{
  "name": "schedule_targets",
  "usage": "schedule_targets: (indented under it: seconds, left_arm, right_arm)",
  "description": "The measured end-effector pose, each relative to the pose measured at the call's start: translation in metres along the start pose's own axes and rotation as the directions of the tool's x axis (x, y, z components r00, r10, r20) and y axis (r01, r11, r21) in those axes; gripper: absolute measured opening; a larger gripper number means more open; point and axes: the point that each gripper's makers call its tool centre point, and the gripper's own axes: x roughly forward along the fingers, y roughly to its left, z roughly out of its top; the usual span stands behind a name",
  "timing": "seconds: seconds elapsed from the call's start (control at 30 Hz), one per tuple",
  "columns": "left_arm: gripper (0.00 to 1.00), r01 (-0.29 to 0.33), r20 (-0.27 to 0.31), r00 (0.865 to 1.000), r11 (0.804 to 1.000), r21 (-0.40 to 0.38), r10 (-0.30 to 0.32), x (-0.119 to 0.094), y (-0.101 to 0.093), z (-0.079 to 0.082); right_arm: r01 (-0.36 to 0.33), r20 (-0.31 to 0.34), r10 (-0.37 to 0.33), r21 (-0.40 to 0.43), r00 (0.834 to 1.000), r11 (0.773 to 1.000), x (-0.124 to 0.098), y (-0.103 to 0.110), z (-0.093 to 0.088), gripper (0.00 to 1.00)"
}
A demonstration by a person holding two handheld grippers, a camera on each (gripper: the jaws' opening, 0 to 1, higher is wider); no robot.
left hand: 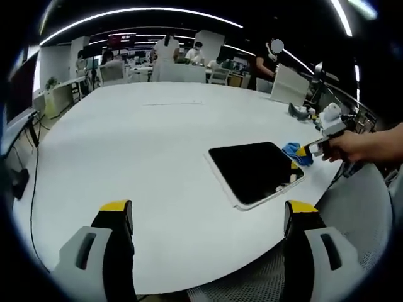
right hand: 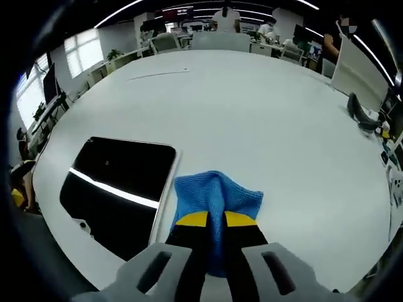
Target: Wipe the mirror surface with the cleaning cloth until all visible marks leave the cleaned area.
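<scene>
my right gripper (right hand: 215, 221) clamped on blue cleaning cloth (right hand: 214, 195), cloth tail hidden between jaws, just beside mirror (right hand: 119, 182), my left gripper (left hand: 208, 217) open, empty, above white table (left hand: 145, 145)

Counts, referenced to the white table (left hand: 145, 157):

- One mirror (left hand: 255, 171) is lying on the table, near its edge.
- One blue cleaning cloth (right hand: 214, 201) is sitting on the table just beside the mirror.
- Two grippers are showing — the left gripper (left hand: 208, 217) is hovering over the table edge, and the right gripper (right hand: 225, 221) is pinching the cloth.
- One hand (left hand: 360, 146) is gripping the right gripper beyond the table edge.
- One white board (left hand: 289, 85) is standing at the far side of the table.
- Several people — at least four — are standing or sitting beyond the table; the exact number is not determinable.
</scene>
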Motion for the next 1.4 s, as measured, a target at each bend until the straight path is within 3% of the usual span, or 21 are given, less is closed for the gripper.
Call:
schedule_targets:
  seconds: [0.1, 0.17, 0.27, 0.37, 0.53, 0.67, 0.73, 0.83, 1.17, 1.4]
  left_arm:
    - [0.99, -0.022, 0.012, 1.0, 0.994, 0.107, 0.021, 0.004, -0.001, 0.004]
    - [0.99, 0.005, 0.015, 1.0, 0.997, 0.072, -0.007, 0.008, -0.011, 0.004]
    - [0.99, -0.008, -0.022, 1.0, 0.994, 0.11, 0.011, 0.012, -0.005, -0.006]
    - [0.99, 0.011, -0.02, 1.0, 0.998, 0.055, -0.01, 0.011, -0.007, -0.009]
    - [0.99, 0.002, -0.022, 1.0, 0.998, 0.065, -0.001, 0.011, -0.005, -0.01]
    - [0.99, 0.009, -0.034, 0.999, 0.998, 0.066, -0.007, 0.012, -0.006, -0.013]
    - [0.99, 0.009, -0.031, 1.0, 0.998, 0.061, -0.007, 0.012, -0.004, -0.013]
    - [0.99, 0.005, 0.003, 1.0, 1.0, 0.03, -0.005, 0.01, -0.003, -0.007]
    - [0.99, 0.01, -0.026, 1.0, 0.999, 0.035, -0.009, 0.011, -0.005, -0.013]
    - [0.99, 0.007, -0.034, 0.999, 0.998, 0.061, -0.005, 0.013, -0.004, -0.015]
  right_arm:
    - [0.001, -0.003, 0.0, 0.029, 1.0, 1.0, -0.001, -0.002, 0.002, 0.0]
    - [0.006, -0.004, -0.005, 0.045, 1.0, 0.999, -0.003, -0.004, 0.005, 0.0]
    - [-0.014, 0.014, 0.012, 0.102, 1.0, 0.995, -0.006, -0.002, 0.016, 0.0]
    - [-0.044, 0.024, 0.04, 0.168, 0.999, 0.985, -0.008, 0.003, 0.027, 0.0]
    - [-0.105, 0.052, 0.095, 0.257, 0.994, 0.961, -0.011, 0.018, 0.05, 0.0]
    - [-0.115, 0.062, 0.102, 0.283, 0.993, 0.952, -0.006, 0.023, 0.057, 0.0]
    - [-0.137, 0.058, 0.125, 0.326, 0.99, 0.936, -0.004, 0.029, 0.057, 0.0]
    - [-0.138, 0.058, 0.126, 0.334, 0.99, 0.932, 0.001, 0.032, 0.058, 0.0]
    - [-0.126, 0.045, 0.118, 0.3, 0.992, 0.946, 0.015, 0.053, 0.065, 0.0]
    - [-0.109, 0.005, 0.112, 0.268, 0.994, 0.957, 0.027, 0.067, 0.052, 0.0]
